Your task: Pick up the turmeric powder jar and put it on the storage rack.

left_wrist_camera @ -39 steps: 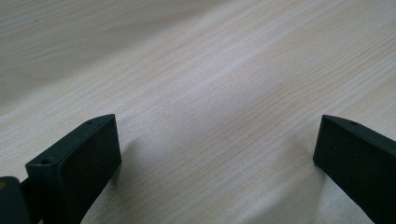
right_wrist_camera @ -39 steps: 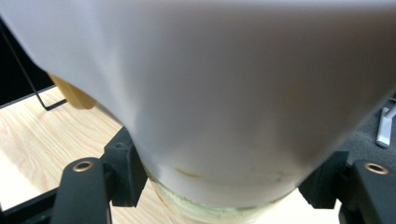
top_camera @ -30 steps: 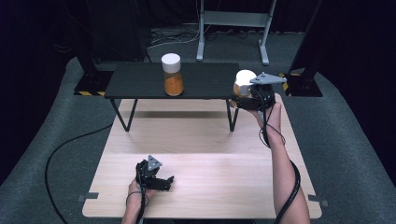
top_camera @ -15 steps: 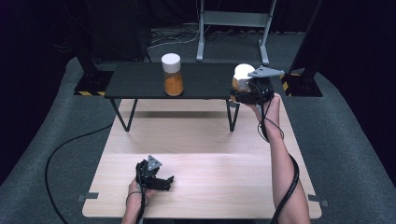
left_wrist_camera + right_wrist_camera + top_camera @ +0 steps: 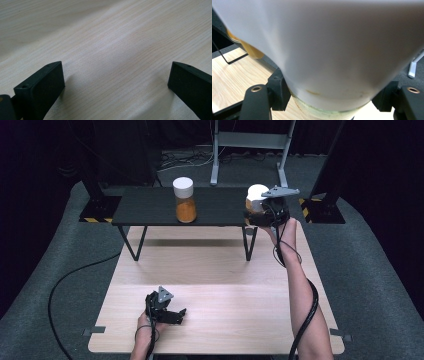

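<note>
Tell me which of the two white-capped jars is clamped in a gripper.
The jar at the shelf's right end, gripped by the right gripper. The other jar stands free mid-shelf.

Both arms are bare, sleeveless. Each black gripper (image 5: 167,312) (image 5: 265,212) carries a grey three-cornered plate and trails a black cable; brass-ringed screw holes mark the right one.

White-lidded jar (image 5: 256,198) of orange powder, tilted, at black shelf's (image 5: 150,207) right end
</note>
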Demonstrator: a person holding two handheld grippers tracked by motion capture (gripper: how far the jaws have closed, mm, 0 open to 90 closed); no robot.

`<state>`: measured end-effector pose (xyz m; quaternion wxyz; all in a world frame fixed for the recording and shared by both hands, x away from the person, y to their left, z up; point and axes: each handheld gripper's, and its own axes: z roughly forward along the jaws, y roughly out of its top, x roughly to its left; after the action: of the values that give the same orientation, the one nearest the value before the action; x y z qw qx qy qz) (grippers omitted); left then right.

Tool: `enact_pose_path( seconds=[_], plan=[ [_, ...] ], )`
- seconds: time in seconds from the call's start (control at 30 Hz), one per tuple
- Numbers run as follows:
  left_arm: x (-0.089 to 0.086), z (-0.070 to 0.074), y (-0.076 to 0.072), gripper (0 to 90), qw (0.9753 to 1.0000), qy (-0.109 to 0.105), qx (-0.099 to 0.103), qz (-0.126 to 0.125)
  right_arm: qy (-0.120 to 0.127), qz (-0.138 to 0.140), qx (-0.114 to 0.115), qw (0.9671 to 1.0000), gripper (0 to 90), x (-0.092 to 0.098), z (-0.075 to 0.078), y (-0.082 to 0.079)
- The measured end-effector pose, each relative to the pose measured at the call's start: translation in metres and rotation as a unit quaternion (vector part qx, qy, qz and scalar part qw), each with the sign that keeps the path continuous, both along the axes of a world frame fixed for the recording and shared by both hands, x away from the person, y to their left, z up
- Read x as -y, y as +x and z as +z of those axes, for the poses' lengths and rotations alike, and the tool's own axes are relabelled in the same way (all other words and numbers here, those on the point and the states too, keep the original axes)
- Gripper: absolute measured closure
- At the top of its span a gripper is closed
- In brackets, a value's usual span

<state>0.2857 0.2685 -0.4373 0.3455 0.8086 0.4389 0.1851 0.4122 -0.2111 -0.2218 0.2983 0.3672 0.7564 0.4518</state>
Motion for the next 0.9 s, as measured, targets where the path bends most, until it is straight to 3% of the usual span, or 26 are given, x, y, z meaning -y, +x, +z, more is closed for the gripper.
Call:
enact_pose_path(
  seconds=[0.9],
  plan=[
    [0.000,0.000,0.000,0.1,1.0000,0.000,0.000,0.000,0.004,-0.006,-0.034,0.9994,29.4,-0.009,0.004,0.034]
  ],
)
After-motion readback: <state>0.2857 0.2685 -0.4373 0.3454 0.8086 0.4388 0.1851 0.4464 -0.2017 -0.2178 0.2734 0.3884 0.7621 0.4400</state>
